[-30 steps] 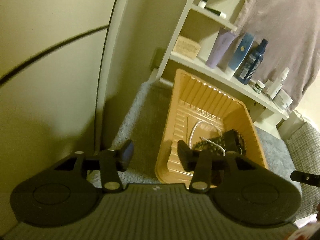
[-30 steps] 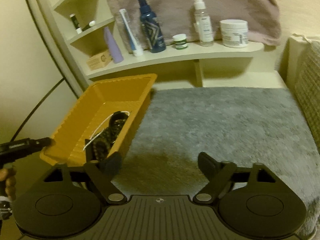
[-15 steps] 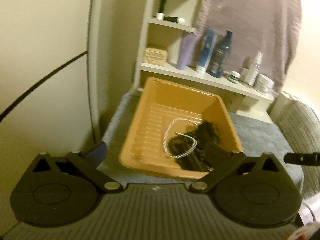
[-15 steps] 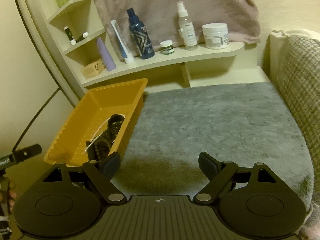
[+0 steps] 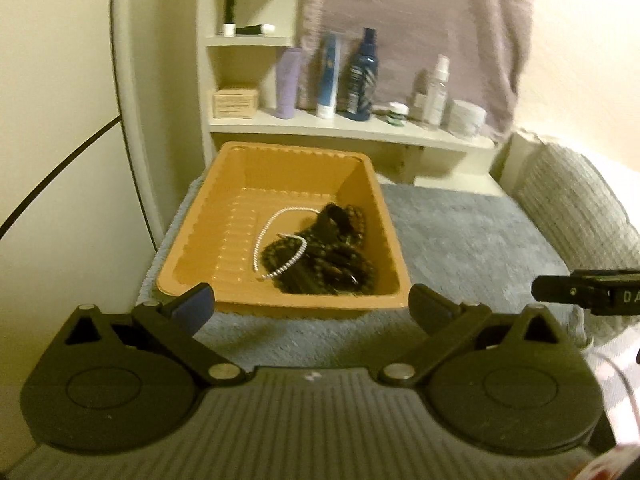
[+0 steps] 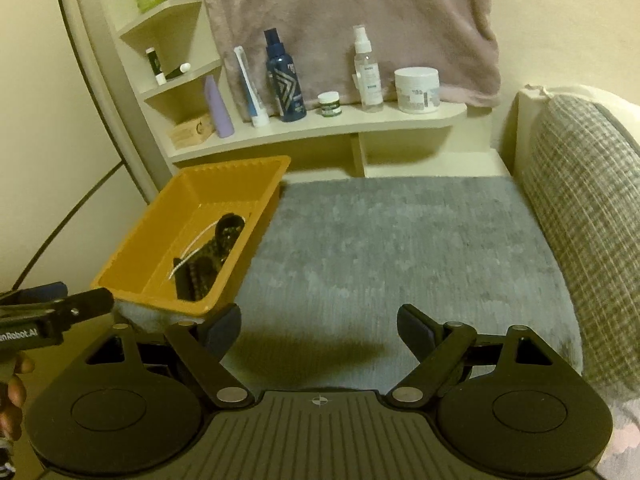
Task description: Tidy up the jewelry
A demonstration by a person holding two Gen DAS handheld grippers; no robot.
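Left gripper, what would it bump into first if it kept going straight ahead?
Probably the orange tray: its near rim lies right ahead of the open left gripper, with the jewelry just beyond. Depth is hard to judge.

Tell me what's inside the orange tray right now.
Inside the orange tray: a silver bead chain looped over a heap of dark beaded jewelry. Anything beneath that heap is hidden.

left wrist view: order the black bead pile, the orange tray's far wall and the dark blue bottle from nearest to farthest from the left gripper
Measured from the left gripper, open and empty:
1. Black bead pile, in the orange tray's near right part, just ahead.
2. The tray's far wall, straight ahead beyond the beads.
3. Dark blue bottle, on the shelf behind the tray, slightly right.
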